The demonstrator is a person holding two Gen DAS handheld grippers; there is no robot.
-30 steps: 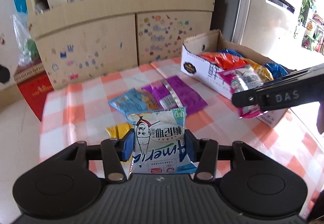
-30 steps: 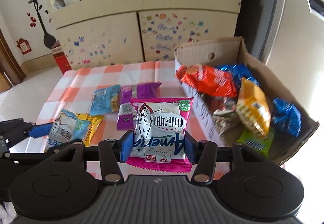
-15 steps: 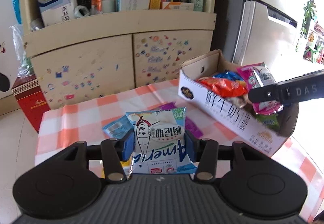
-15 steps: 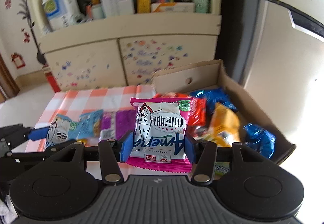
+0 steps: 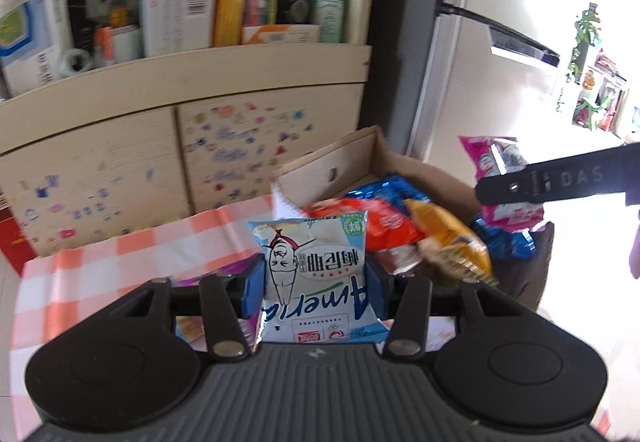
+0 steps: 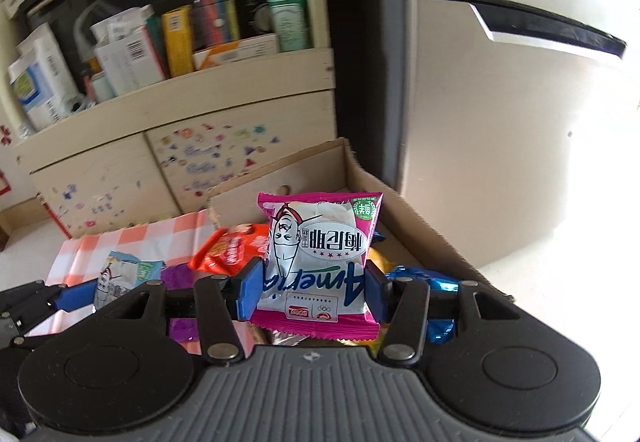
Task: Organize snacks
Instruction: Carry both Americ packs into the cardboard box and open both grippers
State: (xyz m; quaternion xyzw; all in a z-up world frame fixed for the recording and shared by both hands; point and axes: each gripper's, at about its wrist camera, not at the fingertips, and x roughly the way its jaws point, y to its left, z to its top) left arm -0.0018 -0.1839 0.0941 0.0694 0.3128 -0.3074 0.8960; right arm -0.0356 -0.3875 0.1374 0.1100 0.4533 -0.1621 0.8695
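Blue pads of the left gripper [image 5: 316, 288] pinch a blue-and-white snack packet [image 5: 318, 278] by both side edges, packet upright, print upside down to the camera. Landmark: cardboard box [image 5: 332, 166]. Left packet sits just short of the box's near-left corner, above the orange-and-white checked tablecloth [image 5: 120, 254].

Right gripper [image 6: 314, 288] pinches a pink-and-white snack packet [image 6: 320, 262] the same way, blue pads pressed on both sides, packet upright. It hangs over the box interior, in front of the back wall [image 6: 276, 178] with the round hole.

Inside the box: red-orange bag [image 5: 380, 222] at the left end, yellow-orange bag [image 5: 448, 242] right of it, blue bags [image 5: 380, 188] behind and at the right end [image 6: 424, 278].

In the left wrist view the right gripper's black finger [image 5: 560, 182] crosses above the box's right end, pink packet [image 5: 500, 178] behind it. In the right wrist view the left gripper [image 6: 76, 294] and its blue packet [image 6: 120, 274] sit left of the box, over the cloth. Purple packet [image 6: 180, 274] lies on the cloth just left of the box.

Behind the box: cream cabinet [image 5: 120, 146] with small stickers on 2 doors, shelf above crowded with cartons and bottles. Right of the box: fridge door [image 6: 500, 122] with dark handle.
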